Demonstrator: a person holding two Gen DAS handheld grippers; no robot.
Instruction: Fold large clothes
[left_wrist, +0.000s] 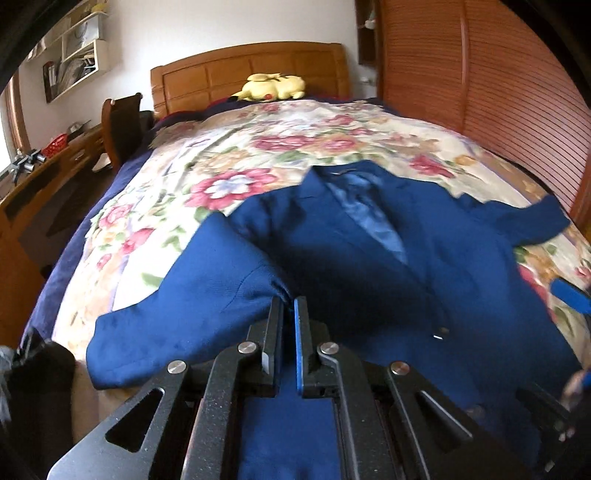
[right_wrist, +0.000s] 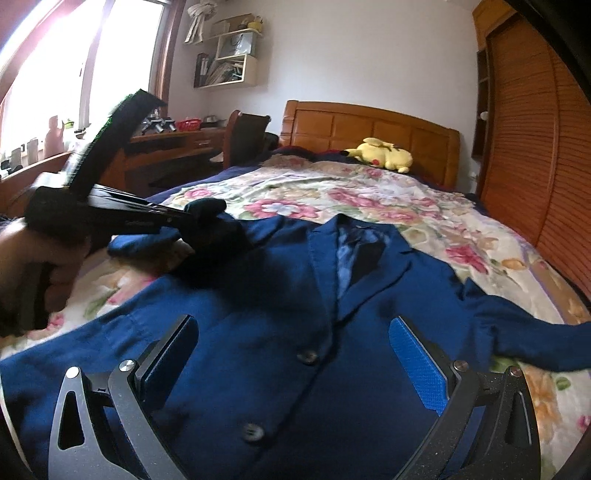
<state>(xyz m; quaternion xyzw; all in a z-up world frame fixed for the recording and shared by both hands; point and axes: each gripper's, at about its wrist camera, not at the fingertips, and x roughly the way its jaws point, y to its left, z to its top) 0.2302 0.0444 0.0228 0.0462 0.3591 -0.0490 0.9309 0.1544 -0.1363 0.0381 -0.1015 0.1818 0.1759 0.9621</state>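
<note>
Left gripper (left_wrist: 289, 306): its 2 fingers are pinched nearly together on a fold of the navy blazer (left_wrist: 369, 266) at the near end of its left sleeve (left_wrist: 177, 314), fabric bunched right at the tips, so it is grasping cloth. In the right wrist view the same left gripper (right_wrist: 207, 229) sits at the far left of the blazer (right_wrist: 280, 332), tips down on the shoulder area, with the person's hand (right_wrist: 40, 266) around its handle. Right gripper (right_wrist: 295, 354): spread wide, released, nothing between the fingers; blue pad (right_wrist: 417, 365) visible on the right finger; it hovers over the blazer front, 2 buttons (right_wrist: 307, 356) between and just below the fingers. Blazer lies face up, lapels and lighter blue lining (right_wrist: 345, 258) toward the far side, both sleeves spread out left and right, on the near half of the floral bedspread (right_wrist: 388, 206). Far end of the bed: yellow plush toy (right_wrist: 384, 155) against the wooden headboard (right_wrist: 369, 129). Right: slatted wooden wardrobe doors (right_wrist: 535, 147). Left: wooden desk (right_wrist: 166, 155) with a chair (right_wrist: 243, 136), wall shelf (right_wrist: 229, 59) above, bright window (right_wrist: 55, 74) at far left.
</note>
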